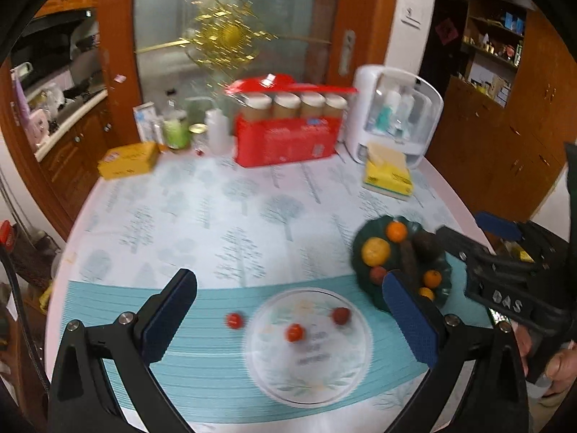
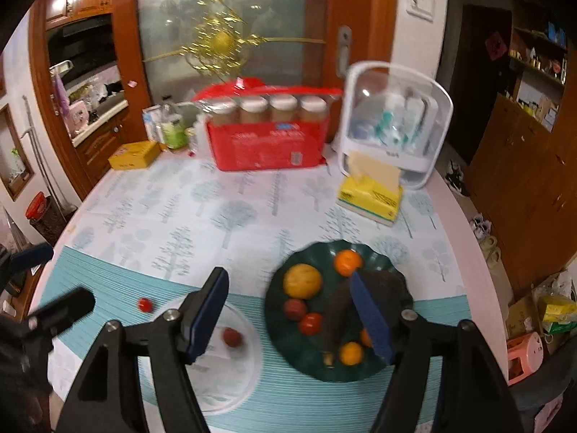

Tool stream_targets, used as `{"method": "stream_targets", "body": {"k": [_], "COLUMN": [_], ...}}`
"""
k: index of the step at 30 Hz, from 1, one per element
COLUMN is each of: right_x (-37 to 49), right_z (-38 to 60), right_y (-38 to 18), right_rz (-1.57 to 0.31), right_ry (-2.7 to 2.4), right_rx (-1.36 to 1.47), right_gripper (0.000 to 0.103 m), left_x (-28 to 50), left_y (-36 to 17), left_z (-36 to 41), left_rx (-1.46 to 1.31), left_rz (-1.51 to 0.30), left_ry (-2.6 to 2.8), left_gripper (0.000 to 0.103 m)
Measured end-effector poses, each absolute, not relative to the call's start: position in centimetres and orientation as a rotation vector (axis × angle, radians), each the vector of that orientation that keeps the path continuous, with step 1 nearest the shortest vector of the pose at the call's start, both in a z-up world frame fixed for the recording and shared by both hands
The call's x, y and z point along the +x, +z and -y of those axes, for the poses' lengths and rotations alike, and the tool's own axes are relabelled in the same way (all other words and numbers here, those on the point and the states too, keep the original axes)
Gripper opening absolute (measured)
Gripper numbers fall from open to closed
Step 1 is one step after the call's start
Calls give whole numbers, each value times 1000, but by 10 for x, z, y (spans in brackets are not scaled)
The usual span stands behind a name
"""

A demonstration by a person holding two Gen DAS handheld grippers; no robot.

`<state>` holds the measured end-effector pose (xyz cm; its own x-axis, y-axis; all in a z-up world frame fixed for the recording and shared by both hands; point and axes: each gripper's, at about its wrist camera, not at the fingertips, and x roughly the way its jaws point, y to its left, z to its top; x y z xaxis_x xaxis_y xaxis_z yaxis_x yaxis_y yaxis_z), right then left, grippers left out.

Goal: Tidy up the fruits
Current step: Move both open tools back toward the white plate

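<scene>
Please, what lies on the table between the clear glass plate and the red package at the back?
In the left wrist view, nothing stands between the clear plate and the red package: only bare tablecloth with a tree print.

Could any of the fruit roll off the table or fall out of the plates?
Maybe. One small red fruit lies loose on the tablecloth, outside the clear plate, so a bump could roll it away. The dark green plate is crowded, so adding more might push one out. Both the left hand-held gripper and the right hand-held gripper are open and empty.
</scene>
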<state>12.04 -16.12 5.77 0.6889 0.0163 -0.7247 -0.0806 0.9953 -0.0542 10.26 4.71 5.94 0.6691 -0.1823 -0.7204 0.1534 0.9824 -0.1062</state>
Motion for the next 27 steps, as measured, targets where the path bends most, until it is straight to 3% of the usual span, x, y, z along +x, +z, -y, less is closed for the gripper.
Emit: {"method": "stream_targets", "body": {"k": [10, 22, 27], "right_x": [107, 110, 119], "right_z": [90, 55, 46], "right_y": [35, -57, -101], "right_rz": [-838, -988, -1067], "right_ry": [93, 154, 175], "right_rx": [-90, -68, -32], "right_gripper": [76, 74, 56], "left_x": [122, 165, 183], "left_y": [30, -73, -115], "left_z": [-107, -111, -111], "left_rx": [35, 134, 101], "left_rz": [-847, -1036, -1140], "left_ry": [-149, -228, -275], "left_gripper": [102, 102, 102]}}
